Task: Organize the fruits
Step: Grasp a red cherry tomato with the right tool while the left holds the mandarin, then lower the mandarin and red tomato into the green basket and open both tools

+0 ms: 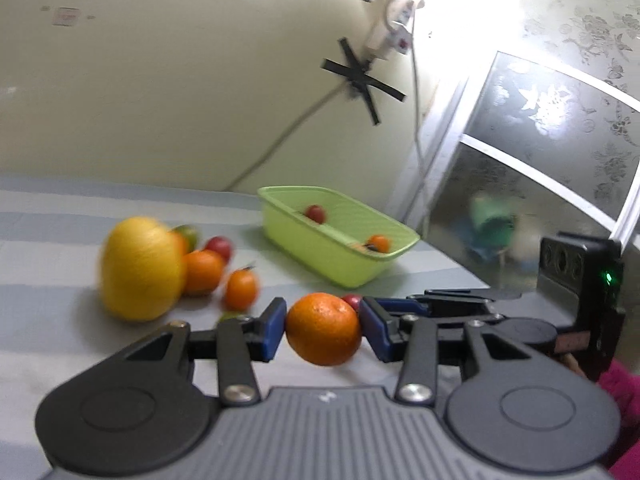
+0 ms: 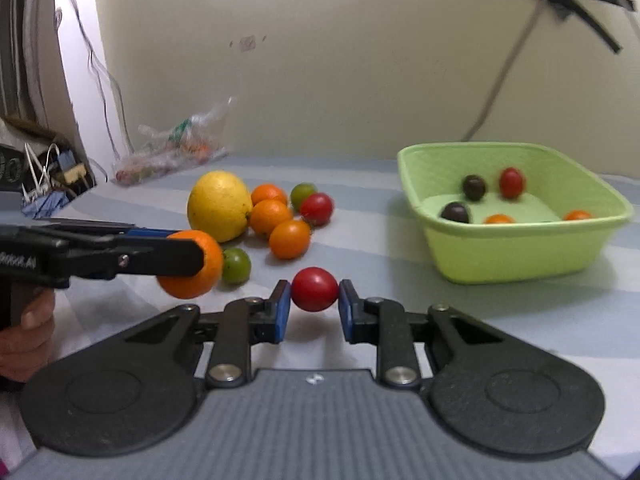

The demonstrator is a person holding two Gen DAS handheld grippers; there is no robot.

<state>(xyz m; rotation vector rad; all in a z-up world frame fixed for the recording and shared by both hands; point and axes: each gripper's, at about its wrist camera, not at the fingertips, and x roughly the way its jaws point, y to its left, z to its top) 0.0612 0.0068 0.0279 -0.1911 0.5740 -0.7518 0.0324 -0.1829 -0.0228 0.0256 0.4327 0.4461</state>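
My left gripper [image 1: 323, 326] is shut on an orange mandarin [image 1: 323, 330] and holds it above the striped cloth; it also shows in the right wrist view [image 2: 192, 264]. My right gripper [image 2: 314, 300] is shut on a red cherry tomato [image 2: 314, 289], held just above the cloth; its fingers [image 1: 440, 300] show in the left wrist view. A pile of fruit lies further back: a big yellow lemon [image 2: 219, 206], small oranges [image 2: 290, 239], a red tomato [image 2: 317, 209] and green fruits [image 2: 236, 266]. The green basket [image 2: 520, 256] at right holds several small fruits.
A clear plastic bag [image 2: 172, 152] lies by the wall at back left. Cables and a power strip [image 2: 52, 176] sit at the far left. A glass door [image 1: 540, 168] stands right of the basket.
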